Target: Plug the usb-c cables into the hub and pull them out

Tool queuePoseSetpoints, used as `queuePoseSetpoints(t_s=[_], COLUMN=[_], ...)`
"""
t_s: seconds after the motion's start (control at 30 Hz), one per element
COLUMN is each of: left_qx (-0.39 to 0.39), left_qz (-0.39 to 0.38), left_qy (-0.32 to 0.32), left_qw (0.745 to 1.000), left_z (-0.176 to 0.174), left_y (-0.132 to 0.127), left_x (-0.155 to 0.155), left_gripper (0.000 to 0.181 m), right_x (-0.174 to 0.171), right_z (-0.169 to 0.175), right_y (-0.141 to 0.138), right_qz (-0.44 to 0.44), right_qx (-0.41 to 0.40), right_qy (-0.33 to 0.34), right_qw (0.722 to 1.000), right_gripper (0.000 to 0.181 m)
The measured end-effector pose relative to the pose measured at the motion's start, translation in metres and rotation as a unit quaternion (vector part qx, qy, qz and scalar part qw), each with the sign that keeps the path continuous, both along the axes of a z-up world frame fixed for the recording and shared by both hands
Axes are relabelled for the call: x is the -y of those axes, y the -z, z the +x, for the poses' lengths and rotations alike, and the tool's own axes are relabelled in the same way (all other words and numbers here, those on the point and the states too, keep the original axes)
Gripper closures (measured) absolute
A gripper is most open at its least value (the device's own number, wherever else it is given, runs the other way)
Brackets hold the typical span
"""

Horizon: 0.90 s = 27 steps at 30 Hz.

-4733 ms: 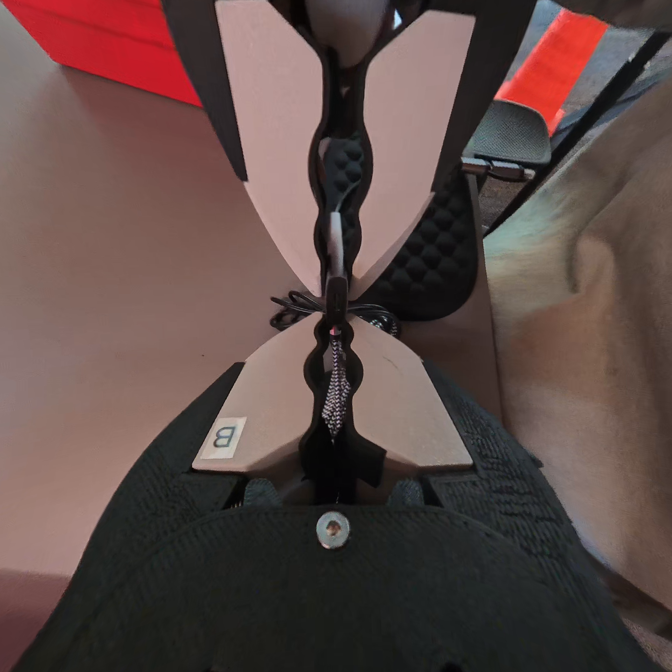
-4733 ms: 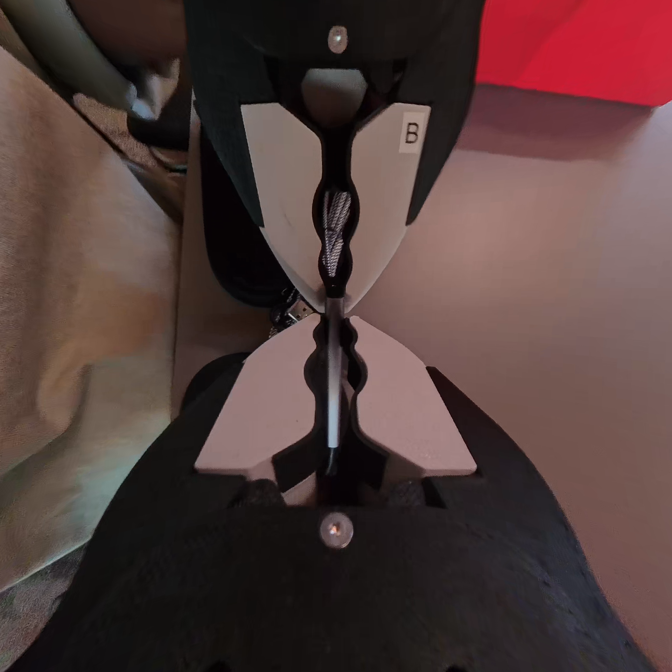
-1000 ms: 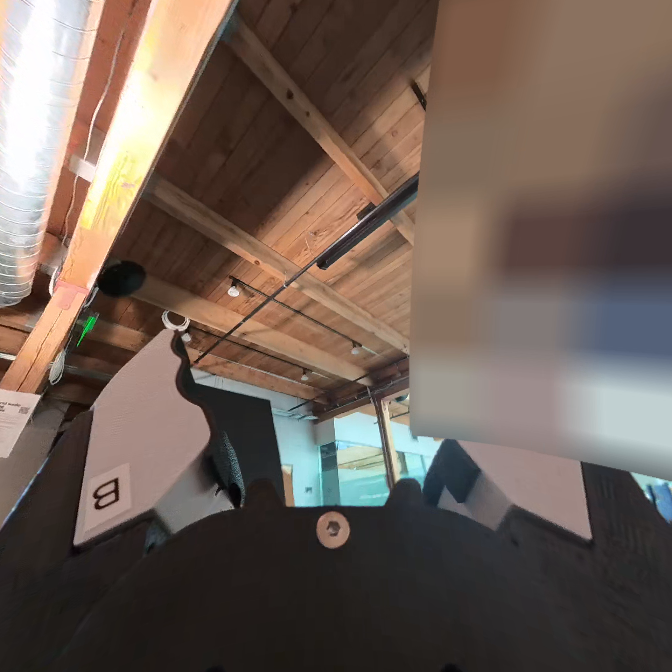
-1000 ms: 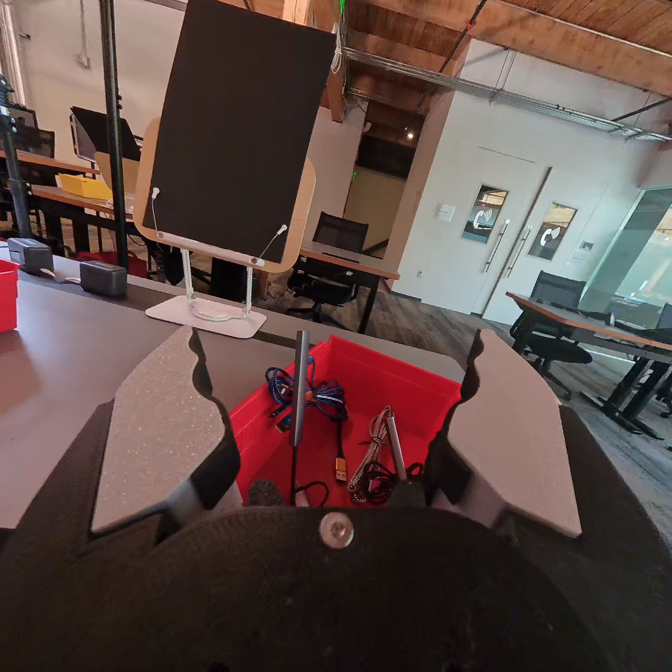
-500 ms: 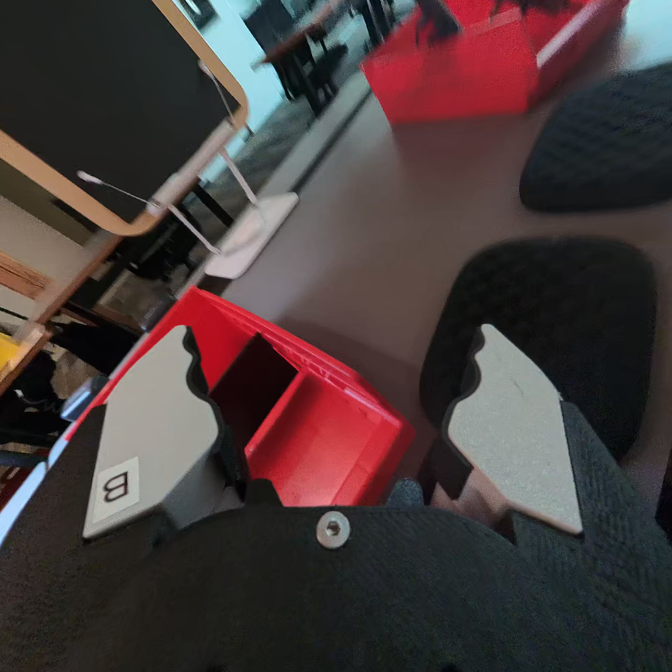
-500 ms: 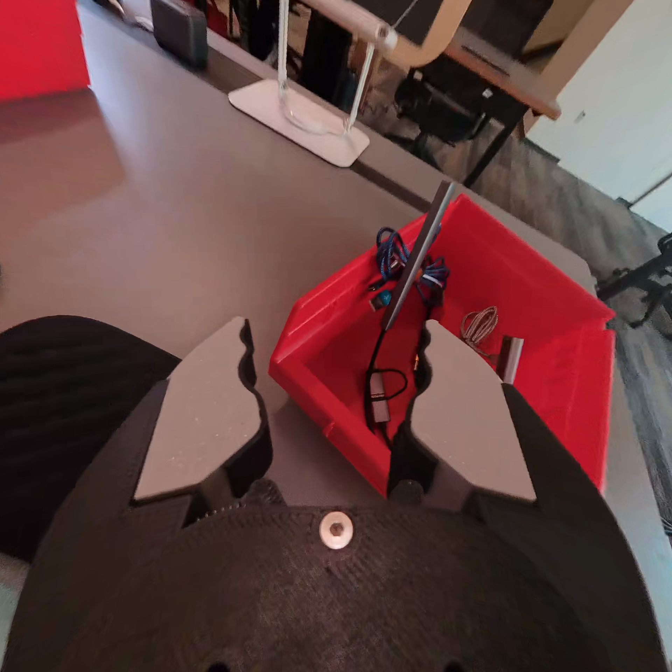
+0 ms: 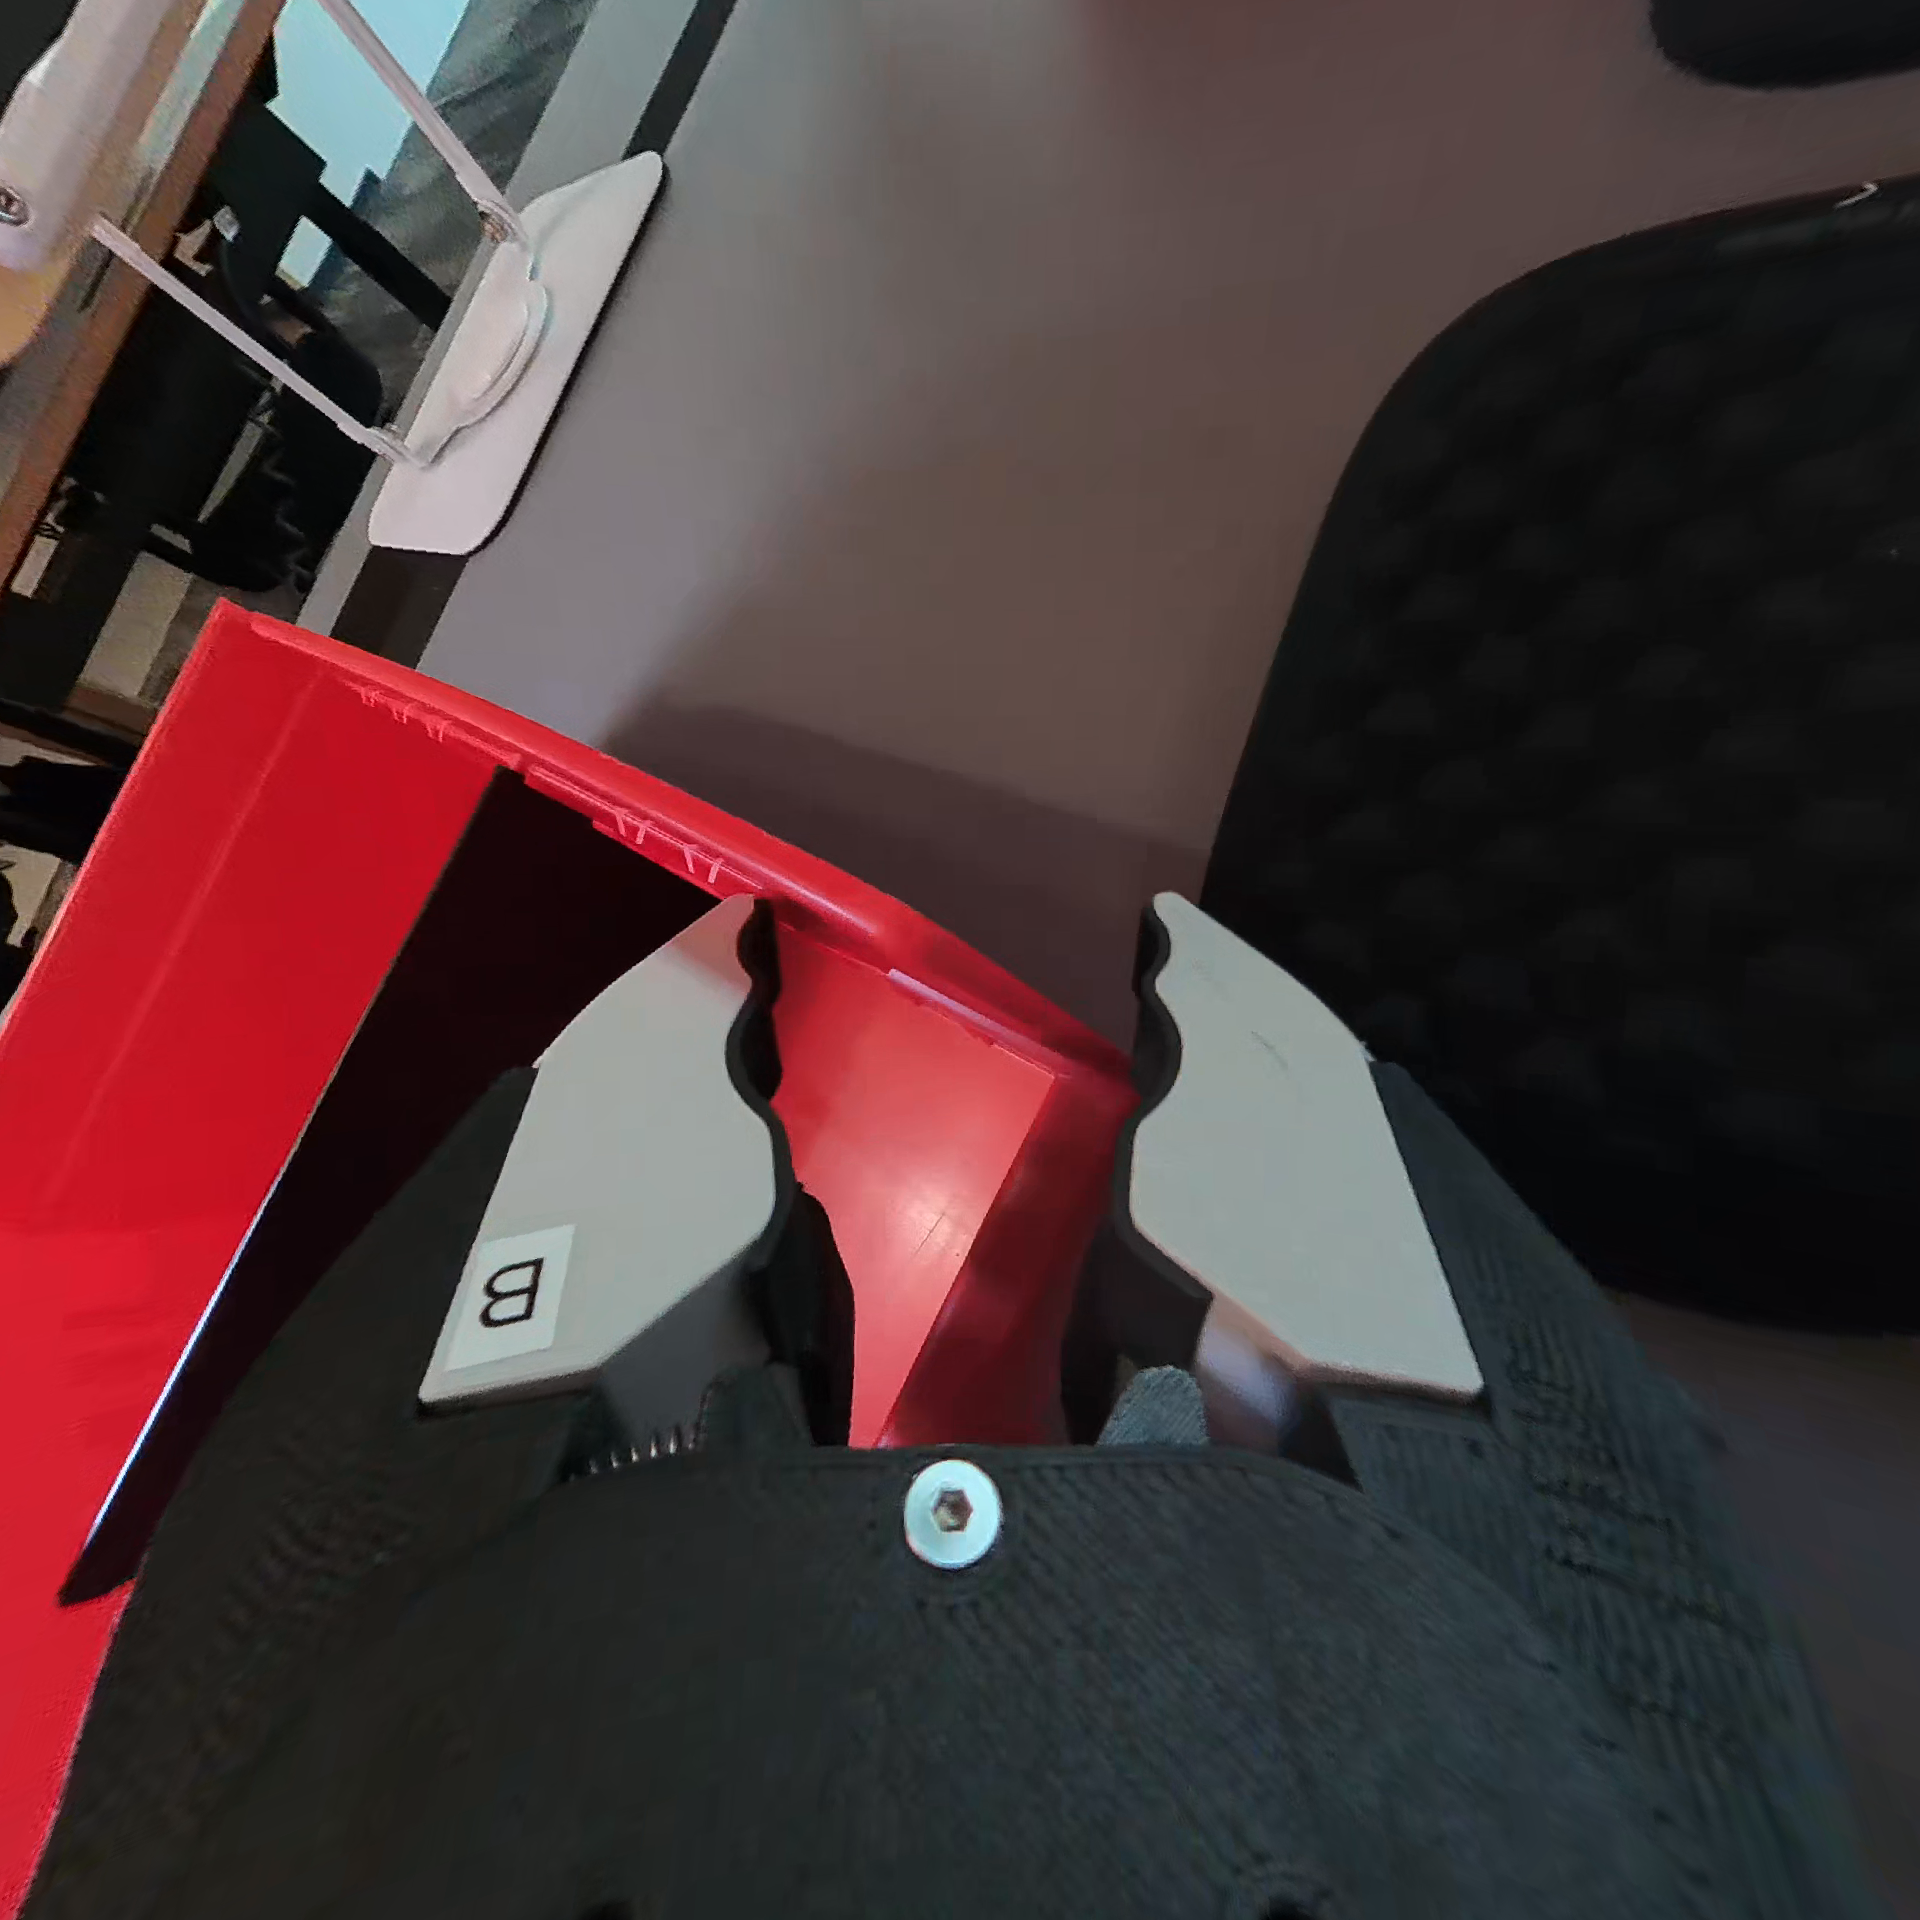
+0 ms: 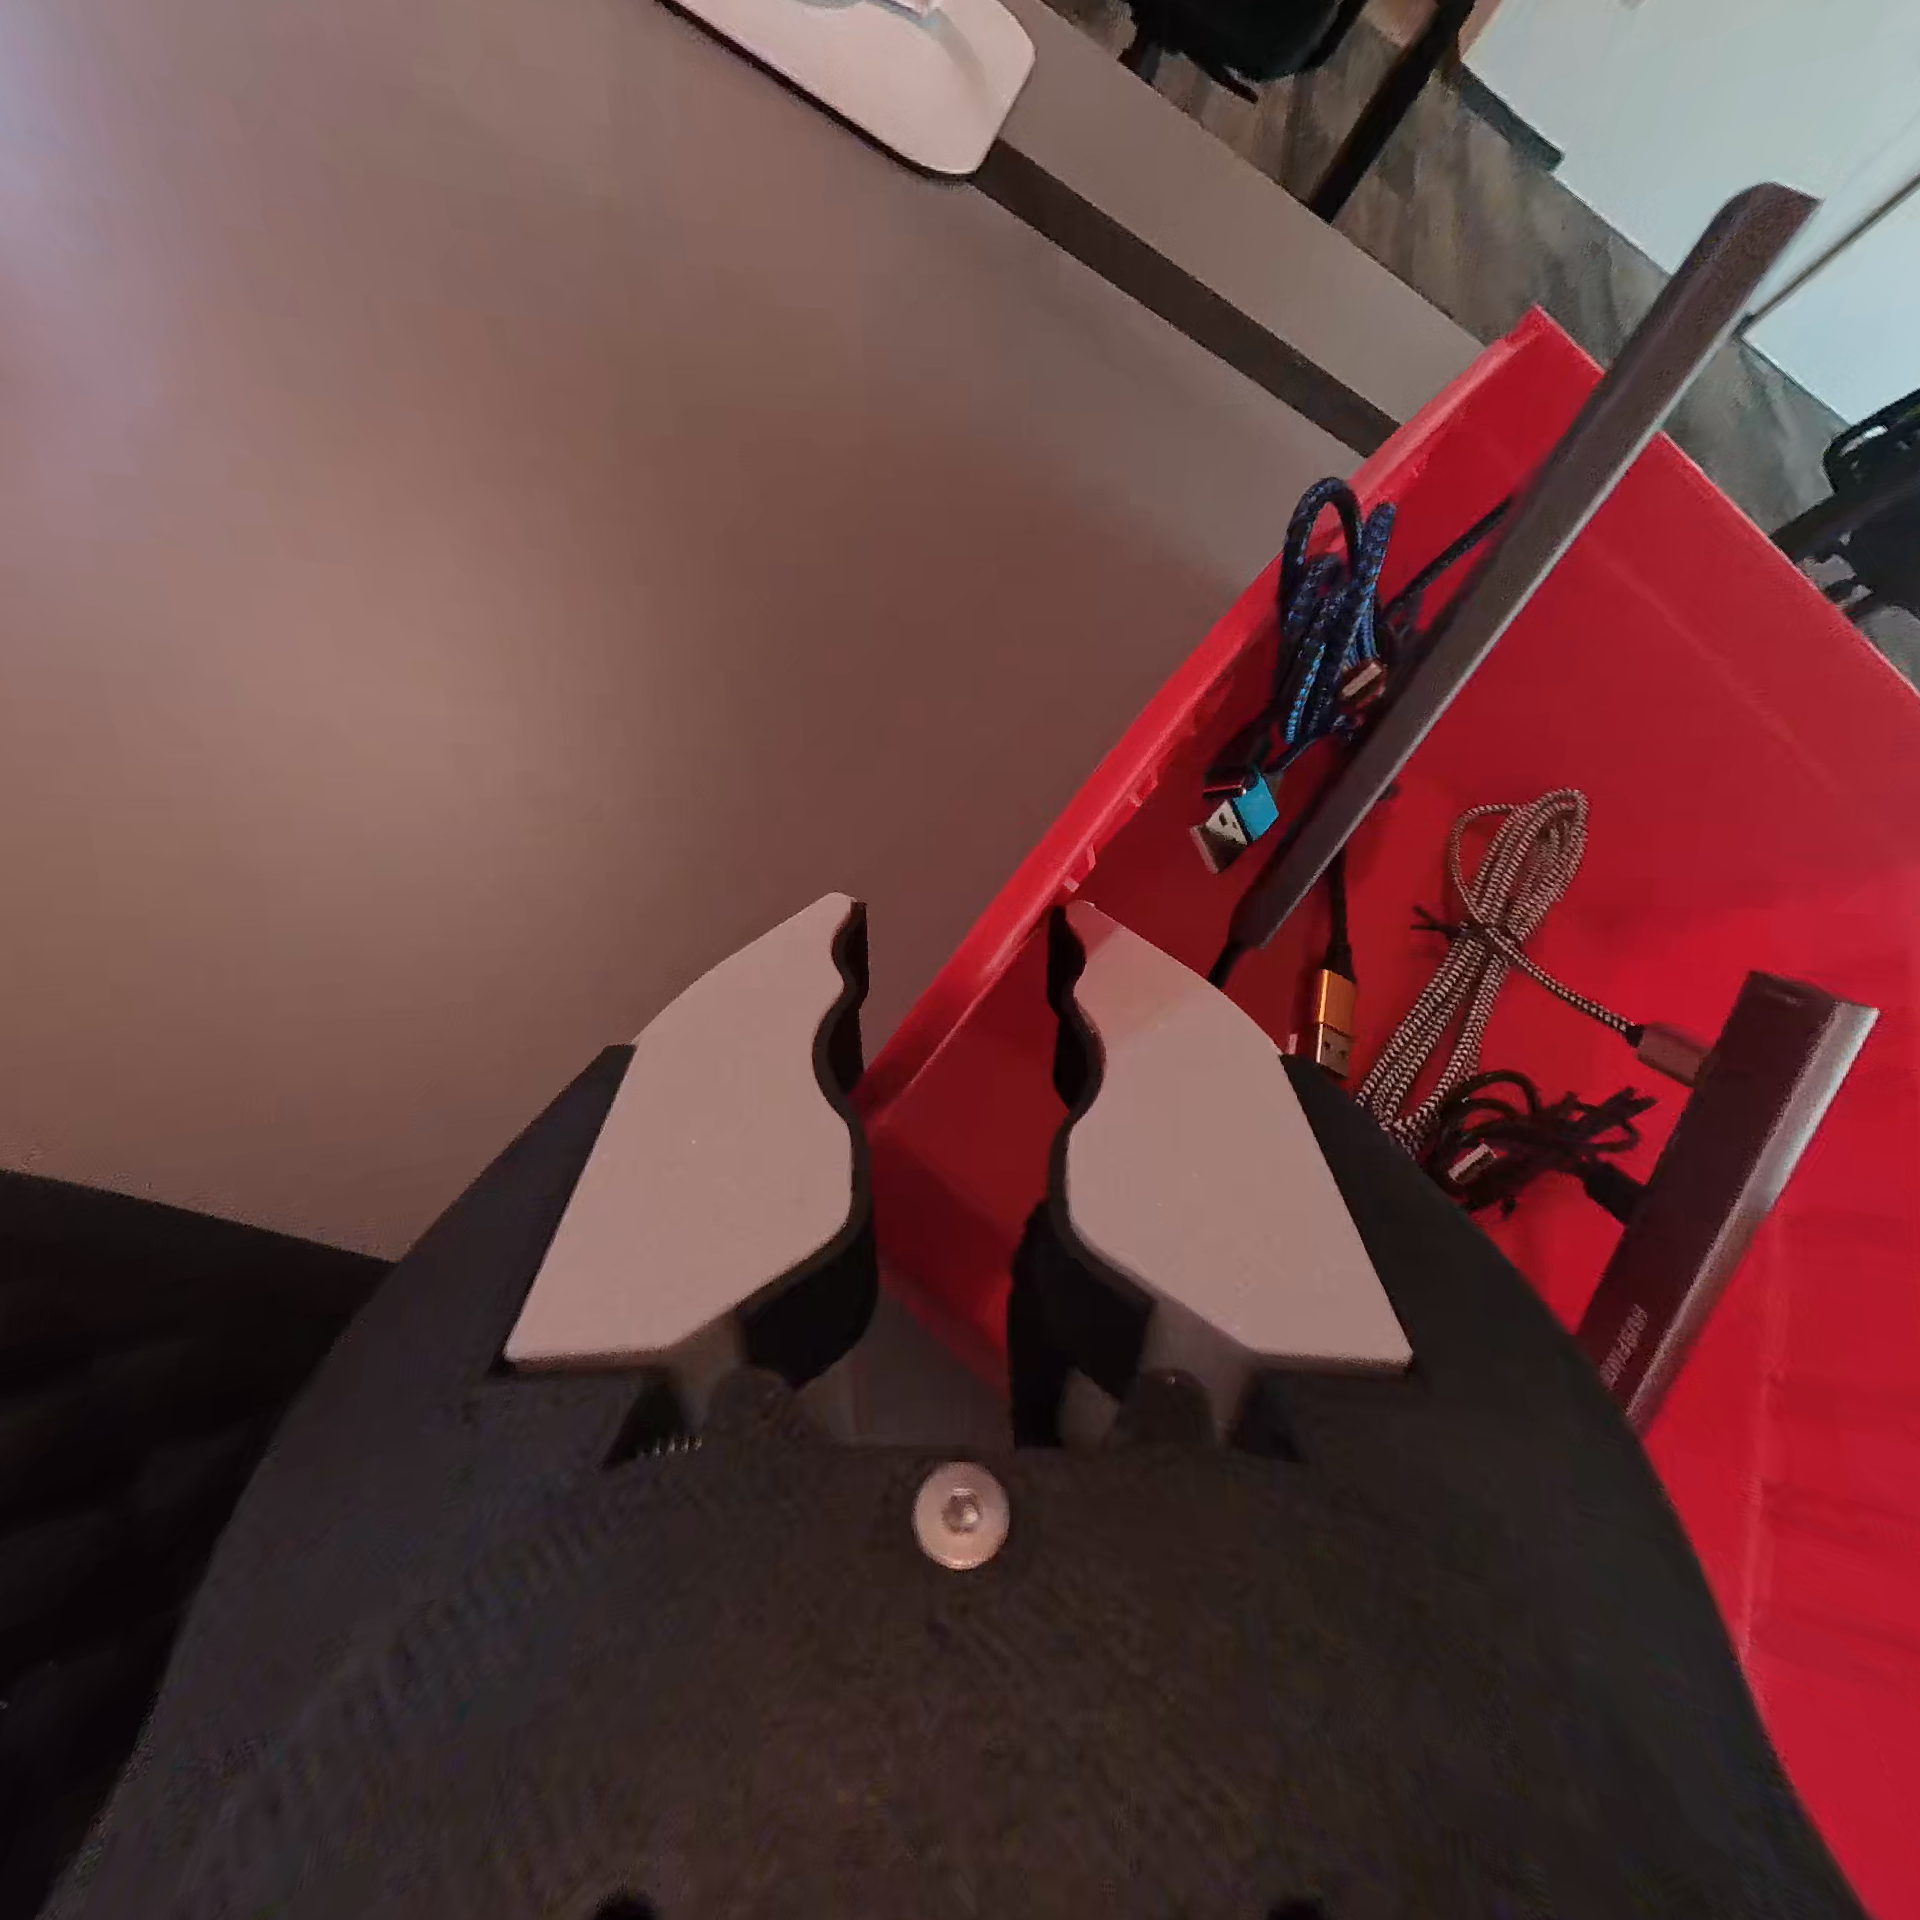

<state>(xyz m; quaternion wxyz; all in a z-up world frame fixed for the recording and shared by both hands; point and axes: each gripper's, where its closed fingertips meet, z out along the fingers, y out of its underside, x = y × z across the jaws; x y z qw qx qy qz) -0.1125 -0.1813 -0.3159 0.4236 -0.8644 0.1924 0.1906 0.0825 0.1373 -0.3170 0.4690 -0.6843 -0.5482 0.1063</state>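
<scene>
— Both grippers, clamped nose to nose on a cable and a hub seconds ago, have since parted and swung down over separate red bins. What does the left gripper [image 7: 945, 914] hold?

— Nothing; its jaws gape over the corner of a red bin [image 7: 260, 883] with no cables showing in the part seen, on the grey table [image 7: 935, 364].

— And the right gripper [image 8: 956, 909]?

— Jaws apart, empty, straddling the near wall of the second red bin [image 8: 997, 997]. Inside lie a blue braided cable [image 8: 1325, 623], a grey braided cable [image 8: 1475, 935], a long grey hub [image 8: 1538, 561] leaning upright, and a second hub [image 8: 1735, 1195] at the right.
</scene>
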Motion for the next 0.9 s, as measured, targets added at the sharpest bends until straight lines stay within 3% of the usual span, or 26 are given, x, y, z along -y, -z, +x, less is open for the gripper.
queuePoseSetpoints(t_s=[0.33, 0.5, 0.67, 0.77, 0.9], left_qx=[0.026, 0.035, 0.029, 0.004, -0.023], left_qz=[0.030, 0.052, 0.189, 0.236, 0.247], left_qy=[-0.049, -0.021, 0.015, -0.015, -0.083], left_qw=[0.998, 0.998, 0.982, 0.972, 0.965], left_z=[0.006, 0.016, 0.023, 0.010, -0.017], left_y=[0.002, -0.011, -0.073, -0.099, -0.110], left_x=[-0.043, -0.042, -0.019, 0.008, 0.047], left_gripper=[0.107, 0.102, 0.102, 0.102, 0.102], right_x=[0.060, 0.097, 0.133, 0.157, 0.186], right_z=[-0.058, -0.097, -0.133, -0.154, -0.175], right_y=[0.000, 0.000, -0.001, -0.001, -0.002], right_qz=[-0.009, -0.004, 0.012, 0.012, 0.006], right_qx=[-0.002, 0.008, 0.029, 0.024, 0.008], right_qy=[-0.081, -0.134, -0.169, -0.188, -0.217], right_qw=[0.997, 0.991, 0.985, 0.982, 0.976], right_gripper=[0.147, 0.147, 0.147, 0.147, 0.147])
